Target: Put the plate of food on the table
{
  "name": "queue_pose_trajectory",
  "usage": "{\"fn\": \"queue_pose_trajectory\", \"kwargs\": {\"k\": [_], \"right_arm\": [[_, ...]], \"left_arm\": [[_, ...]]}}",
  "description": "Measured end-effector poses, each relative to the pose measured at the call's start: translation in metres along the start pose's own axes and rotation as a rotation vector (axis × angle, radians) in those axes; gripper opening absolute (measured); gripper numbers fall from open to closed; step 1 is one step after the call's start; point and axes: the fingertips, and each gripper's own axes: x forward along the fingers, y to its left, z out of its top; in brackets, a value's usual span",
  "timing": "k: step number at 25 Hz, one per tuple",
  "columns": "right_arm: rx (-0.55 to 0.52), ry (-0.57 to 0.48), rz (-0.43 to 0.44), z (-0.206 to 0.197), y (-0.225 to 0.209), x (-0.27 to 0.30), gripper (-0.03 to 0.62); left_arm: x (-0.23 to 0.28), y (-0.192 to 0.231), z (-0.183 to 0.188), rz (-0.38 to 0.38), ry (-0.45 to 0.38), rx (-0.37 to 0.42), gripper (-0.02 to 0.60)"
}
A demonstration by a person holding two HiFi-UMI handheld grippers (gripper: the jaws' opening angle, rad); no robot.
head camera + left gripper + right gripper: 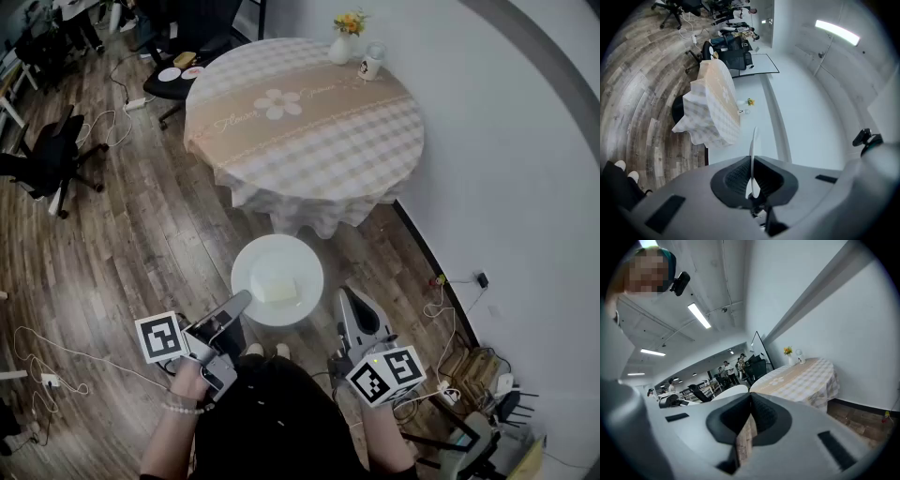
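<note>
Nearest, the left tool (pixel 242 302) is pressed together on the near-left rim of the plate (pixel 258 258). Its own view shows the thin white rim edge-on, pinched between the pads. The right tool (pixel 345 298) is also pressed together, but on nothing. Only floor shows through its slit, and it sits just beside the plate's right edge, apparently without touching it.

The plate is in the air above the wood floor (pixel 141 234), roughly level, with a pale block of food (pixel 278 289) near its middle. It is short of the round checked tabletop (pixel 319 141), which lies ahead and well apart from the plate.

At the tabletop's far edge stand a vase (pixel 341 47) of flowers and a white cup (pixel 372 64). The near half is bare.

I judge the carrying step is in hand. Since one pinch bears the whole load, the next move calls for a steady, level walk forward, then lowering the plate flat onto the near part of the cloth before letting go.
</note>
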Motion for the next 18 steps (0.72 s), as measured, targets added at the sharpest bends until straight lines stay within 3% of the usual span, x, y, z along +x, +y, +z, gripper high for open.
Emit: {"fn": "queue_pose_trajectory", "kwargs": {"k": [18], "right_arm": [[-0.003,0.055,0.015,-0.01,0.004,0.012,0.0]], "left_arm": [[-0.002,0.001,0.009,-0.009,-0.014,0.011,0.008]]}}
